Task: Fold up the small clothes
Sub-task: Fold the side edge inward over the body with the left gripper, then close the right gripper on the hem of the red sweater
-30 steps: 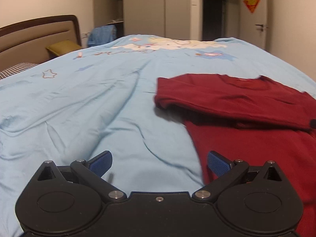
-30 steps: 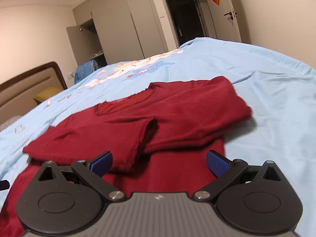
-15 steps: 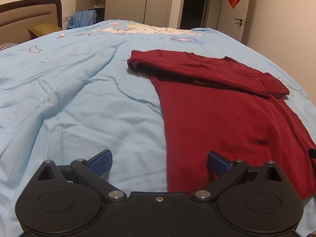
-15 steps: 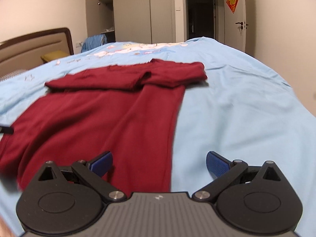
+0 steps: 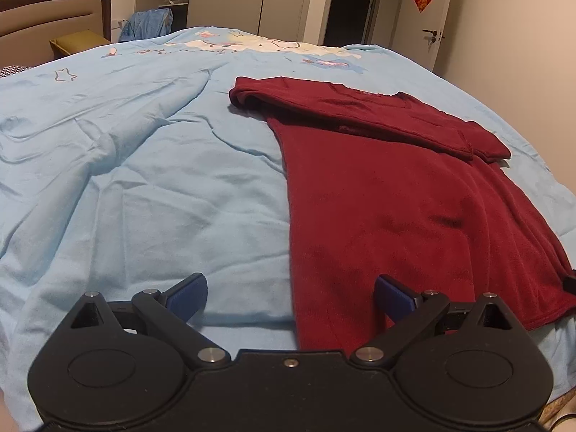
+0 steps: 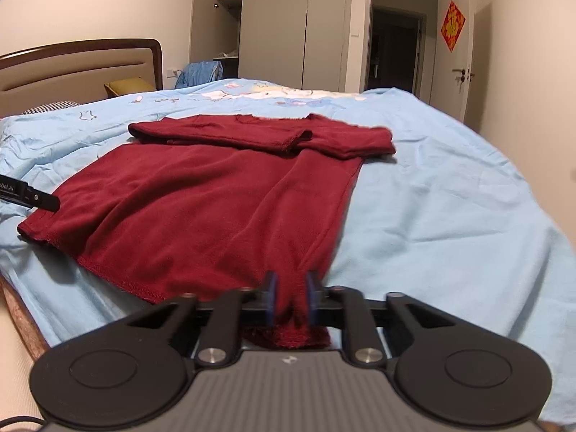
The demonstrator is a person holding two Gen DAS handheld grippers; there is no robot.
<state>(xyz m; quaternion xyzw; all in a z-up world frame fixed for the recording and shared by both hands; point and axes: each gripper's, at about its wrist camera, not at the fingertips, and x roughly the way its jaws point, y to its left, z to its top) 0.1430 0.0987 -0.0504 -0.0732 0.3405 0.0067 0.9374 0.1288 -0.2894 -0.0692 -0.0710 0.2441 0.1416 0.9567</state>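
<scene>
A dark red sweater [image 5: 396, 198] lies flat on the light blue bed cover [image 5: 144, 180], both sleeves folded across its chest. My left gripper [image 5: 291, 289] is open, low over the sweater's near left hem corner, one finger above the cover and the other above the cloth. In the right wrist view the sweater [image 6: 216, 187] runs away from me, and my right gripper [image 6: 291, 288] is shut on its near right hem corner, with cloth bunched between the blue pads. Part of the left gripper [image 6: 32, 192] shows by the other hem corner.
A padded headboard [image 6: 72, 68] and a yellow pillow [image 6: 126, 86] are at the far left. Behind the bed stand a wardrobe [image 6: 273, 25] with an open door, a blue garment heap [image 6: 201, 72] and a dark doorway [image 6: 394, 46]. The bed's near edge [image 6: 21, 306] is at lower left.
Both grippers have drawn back from the folded sleeves to the sweater's near hem. The right gripper has gone from open to shut on the hem corner. The left stays open.
</scene>
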